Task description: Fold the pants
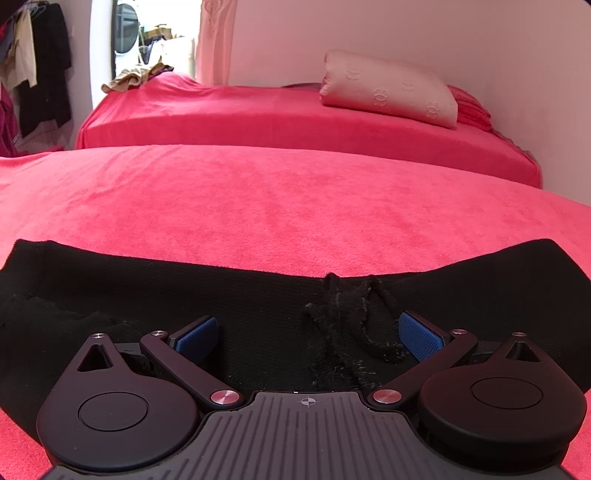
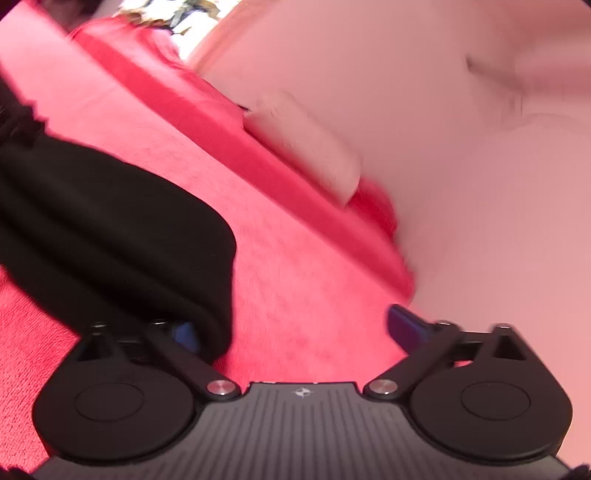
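The left tool was spread wide over the pants on the bed, nothing gripped. The right tool was likewise wide, one finger hidden under the pants' edge.

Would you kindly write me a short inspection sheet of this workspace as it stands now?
Surface: red fleece bed cover, smooth ahead of the pants.
Job's things: black pants lying flat, waistband edge farthest from the camera, drawstring loose on top.
Clutter: nothing seen on the near bed.
Grippers: left tongs open over the waistband, straddling the drawstring; right tongs open at the pants' right edge, view blurred.
Cables: nothing seen.
Surroundings: second red bed with a pale pillow and a crumpled tan garment; hanging clothes at left; pale wall.
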{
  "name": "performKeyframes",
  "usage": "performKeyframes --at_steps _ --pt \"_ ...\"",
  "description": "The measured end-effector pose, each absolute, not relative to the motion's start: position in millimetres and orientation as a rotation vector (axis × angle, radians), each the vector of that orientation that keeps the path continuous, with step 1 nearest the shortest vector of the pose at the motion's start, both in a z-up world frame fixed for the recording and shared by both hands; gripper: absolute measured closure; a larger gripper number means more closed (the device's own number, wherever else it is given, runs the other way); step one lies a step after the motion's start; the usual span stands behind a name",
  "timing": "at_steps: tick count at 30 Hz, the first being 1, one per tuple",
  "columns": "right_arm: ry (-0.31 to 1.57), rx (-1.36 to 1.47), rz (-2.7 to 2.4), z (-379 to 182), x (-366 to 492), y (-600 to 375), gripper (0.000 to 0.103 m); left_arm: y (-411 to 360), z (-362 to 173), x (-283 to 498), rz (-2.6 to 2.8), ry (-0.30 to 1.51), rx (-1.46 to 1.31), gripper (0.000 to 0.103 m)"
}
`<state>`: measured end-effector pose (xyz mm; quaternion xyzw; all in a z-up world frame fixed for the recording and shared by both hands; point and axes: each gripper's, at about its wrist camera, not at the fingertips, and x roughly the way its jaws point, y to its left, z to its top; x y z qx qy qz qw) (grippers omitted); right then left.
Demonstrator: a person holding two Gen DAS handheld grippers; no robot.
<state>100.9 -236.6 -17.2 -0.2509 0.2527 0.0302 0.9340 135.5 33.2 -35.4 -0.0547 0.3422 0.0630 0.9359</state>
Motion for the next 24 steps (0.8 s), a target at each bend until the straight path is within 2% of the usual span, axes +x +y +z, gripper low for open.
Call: performKeyframes --at_steps 3,4,8,12,14,16,18,20,24 --pt "0.529 -0.525 0.211 -2.6 75.2 -237.0 0.023 37.4 -36.0 136.1 0.138 0.708 -0.132 0.0" --pt "0.512 -0.517 0.275 7.9 64.1 -237.4 0.023 38.8 -35.8 136.3 0.141 0.708 -0.14 0.0" --pt "0.447 -0.322 0.436 51.5 42.9 -237.6 0.022 37.1 -34.7 135.5 0.157 0.705 -0.131 0.0" --pt "0.424 -0.225 0.441 54.1 65.8 -218.2 0.024 38.7 -33.1 131.9 0.171 0.702 -0.133 0.0" --pt "0.52 -0.186 0.447 33.9 87.2 -204.8 0.026 42.9 -32.9 130.5 0.172 0.702 -0.149 0.0" --pt "0.681 -0.301 0.43 -1.1 107.4 -180.9 0.028 46.0 -33.2 129.9 0.17 0.704 -0.161 0.0" --pt "0.589 -0.393 0.413 3.9 100.3 -169.2 0.027 47.6 -33.3 129.8 0.171 0.706 -0.163 0.0" --pt "0.538 -0.406 0.435 19.8 88.2 -163.6 0.029 48.0 -33.4 130.0 0.169 0.705 -0.166 0.0" --pt "0.484 -0.408 0.44 31.9 82.2 -154.7 0.022 47.0 -33.4 130.4 0.171 0.708 -0.157 0.0"
